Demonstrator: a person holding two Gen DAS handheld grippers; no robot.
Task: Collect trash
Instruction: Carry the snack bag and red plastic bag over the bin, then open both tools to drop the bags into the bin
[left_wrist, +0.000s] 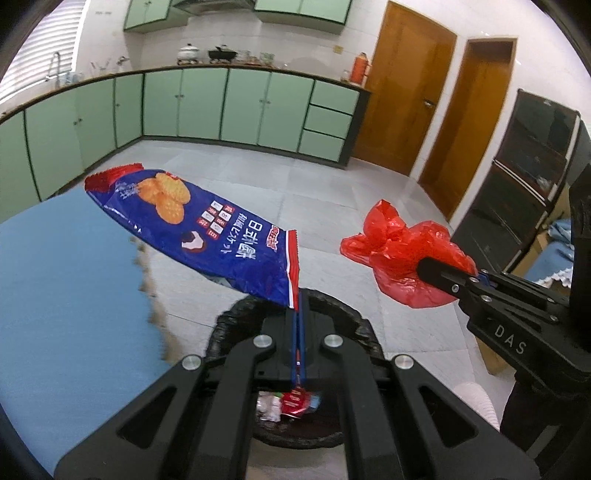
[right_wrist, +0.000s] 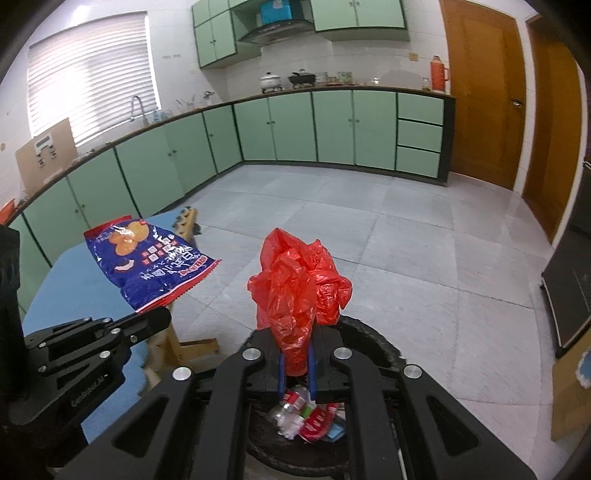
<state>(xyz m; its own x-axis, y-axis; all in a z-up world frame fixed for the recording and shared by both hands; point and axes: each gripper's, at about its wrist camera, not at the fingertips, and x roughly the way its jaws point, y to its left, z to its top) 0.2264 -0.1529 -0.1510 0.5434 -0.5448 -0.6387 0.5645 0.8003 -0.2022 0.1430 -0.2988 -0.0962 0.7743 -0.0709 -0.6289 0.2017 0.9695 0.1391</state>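
My left gripper is shut on the red edge of a blue biscuit wrapper, which hangs flat over the black-lined trash bin. The same wrapper and left gripper appear at the left of the right wrist view. My right gripper is shut on a crumpled red plastic bag, held above the bin. In the left wrist view that bag and the right gripper sit to the right. Inside the bin lie bottles and wrappers.
A blue-covered table with wooden legs stands left of the bin. Green kitchen cabinets line the far wall, brown doors stand to the right, and a dark glass cabinet is at far right. Grey floor tiles lie beyond.
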